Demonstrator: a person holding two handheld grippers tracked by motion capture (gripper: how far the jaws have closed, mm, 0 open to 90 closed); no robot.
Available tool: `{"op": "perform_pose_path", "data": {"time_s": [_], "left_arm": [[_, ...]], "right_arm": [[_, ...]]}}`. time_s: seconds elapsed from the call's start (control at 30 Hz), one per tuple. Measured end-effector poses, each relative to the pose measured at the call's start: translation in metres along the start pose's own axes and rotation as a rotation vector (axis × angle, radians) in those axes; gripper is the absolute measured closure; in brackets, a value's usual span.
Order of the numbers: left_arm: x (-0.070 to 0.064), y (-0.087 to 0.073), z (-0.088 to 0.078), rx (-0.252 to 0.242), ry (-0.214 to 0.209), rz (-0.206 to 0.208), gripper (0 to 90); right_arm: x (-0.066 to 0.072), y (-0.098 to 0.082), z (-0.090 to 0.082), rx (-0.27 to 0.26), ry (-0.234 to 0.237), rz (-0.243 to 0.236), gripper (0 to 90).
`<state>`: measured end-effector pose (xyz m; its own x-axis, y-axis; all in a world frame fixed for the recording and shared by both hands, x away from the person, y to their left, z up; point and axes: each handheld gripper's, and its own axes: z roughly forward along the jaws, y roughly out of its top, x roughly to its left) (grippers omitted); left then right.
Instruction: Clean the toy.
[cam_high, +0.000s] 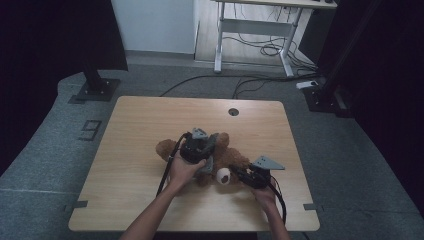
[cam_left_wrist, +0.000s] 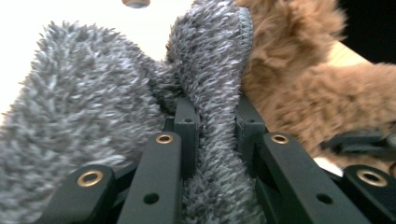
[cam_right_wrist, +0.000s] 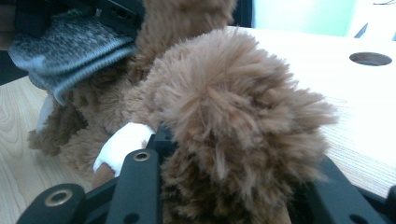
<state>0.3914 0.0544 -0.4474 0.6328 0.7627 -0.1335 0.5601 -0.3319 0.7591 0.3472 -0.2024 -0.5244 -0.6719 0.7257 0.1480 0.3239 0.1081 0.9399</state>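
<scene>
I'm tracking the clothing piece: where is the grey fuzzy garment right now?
The grey fuzzy garment is pinched between the left gripper's jaws, at the table's middle in the high view, right against the brown teddy bear.

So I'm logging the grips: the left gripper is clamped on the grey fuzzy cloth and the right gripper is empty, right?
Not quite. The left gripper does clamp the grey fuzzy cloth, but the right gripper is shut on the brown teddy bear's furry limb, as the right gripper view shows.
</scene>
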Motion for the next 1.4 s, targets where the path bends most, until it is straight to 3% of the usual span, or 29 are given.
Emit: {"op": "perform_pose_path", "data": {"time_s": [0.3,0.4,0.53,0.73,0.9,1.0,1.1,1.27,1.4], "left_arm": [[0.042,-0.023,-0.031,-0.033,0.062,-0.069,75.6],[0.054,-0.035,-0.036,-0.035,0.057,-0.105,75.7],[0.063,-0.048,-0.042,-0.045,0.066,-0.128,75.7],[0.068,-0.058,-0.054,-0.055,0.102,-0.131,75.9],[0.044,-0.038,-0.079,-0.126,0.124,-0.034,76.3],[0.029,-0.017,-0.090,-0.168,0.098,0.000,76.3],[0.015,0.003,-0.092,-0.203,0.052,0.007,76.3],[-0.021,0.034,-0.076,-0.208,-0.025,0.071,76.2],[-0.052,0.046,-0.040,-0.124,-0.064,0.125,76.0]], "right_arm": [[0.000,-0.002,-0.002,-0.006,0.011,-0.007,58.3],[0.000,-0.002,-0.003,-0.006,0.017,-0.005,56.9],[0.000,-0.001,-0.003,-0.003,0.023,-0.006,55.2],[-0.001,-0.001,-0.004,0.001,0.027,0.000,54.4],[-0.002,-0.002,-0.005,0.000,0.032,0.013,54.4],[-0.002,-0.002,-0.005,-0.001,0.031,0.018,54.4],[-0.002,-0.002,-0.005,-0.001,0.031,0.018,54.4],[-0.002,-0.003,-0.005,-0.003,0.037,0.023,54.4],[-0.002,-0.003,-0.005,-0.004,0.036,0.022,54.4]]}}
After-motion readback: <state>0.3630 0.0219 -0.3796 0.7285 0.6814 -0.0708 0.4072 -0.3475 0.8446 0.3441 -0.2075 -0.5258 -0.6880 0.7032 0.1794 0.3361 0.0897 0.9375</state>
